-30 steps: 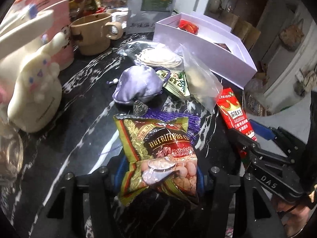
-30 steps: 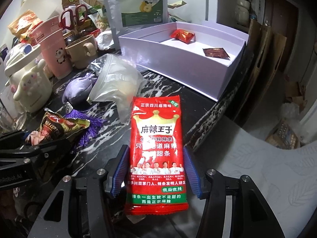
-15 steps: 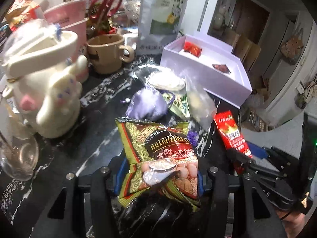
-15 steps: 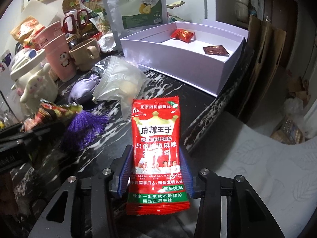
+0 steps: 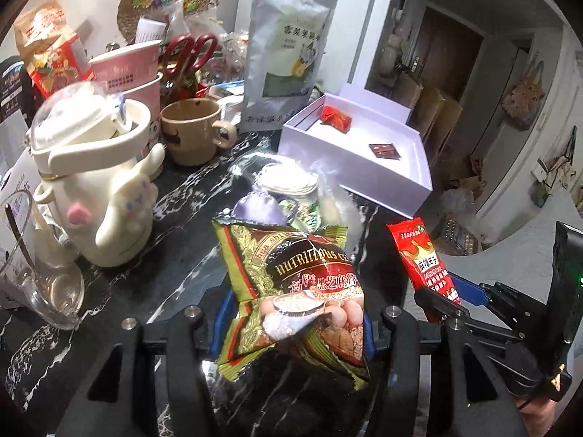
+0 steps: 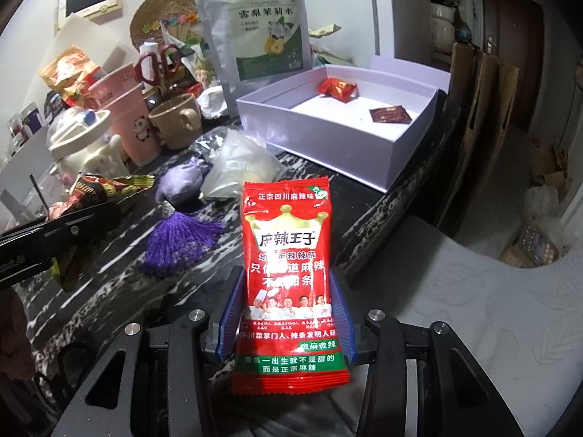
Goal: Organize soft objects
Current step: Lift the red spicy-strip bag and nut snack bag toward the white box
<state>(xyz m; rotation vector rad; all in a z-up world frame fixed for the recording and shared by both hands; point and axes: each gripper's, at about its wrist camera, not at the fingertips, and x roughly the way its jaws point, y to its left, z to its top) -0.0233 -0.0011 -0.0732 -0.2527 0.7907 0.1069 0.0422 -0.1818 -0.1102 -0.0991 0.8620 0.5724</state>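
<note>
My left gripper (image 5: 293, 322) is shut on a green and brown snack bag (image 5: 297, 284) and holds it above the black marble table (image 5: 175, 284). My right gripper (image 6: 288, 322) is shut on a red snack packet (image 6: 288, 269), lifted off the table; that packet also shows in the left wrist view (image 5: 424, 260). A white open box (image 6: 349, 134) stands beyond, holding two small red and brown packets (image 6: 337, 89). A purple pouch with a tassel (image 6: 186, 218) and a clear plastic bag (image 6: 237, 167) lie on the table between.
A cream bunny kettle (image 5: 98, 189), pink cups (image 5: 127, 76), a beige mug (image 5: 193, 133), red scissors (image 5: 187, 54) and a tall grey pouch (image 5: 288, 62) crowd the back left. A glass (image 5: 36, 276) stands at the left. The table edge drops to the right.
Both grippers have risen and pulled back from the table with their packets; the left bag and the red packet are both off the table surface, and more of the back clutter shows.
</note>
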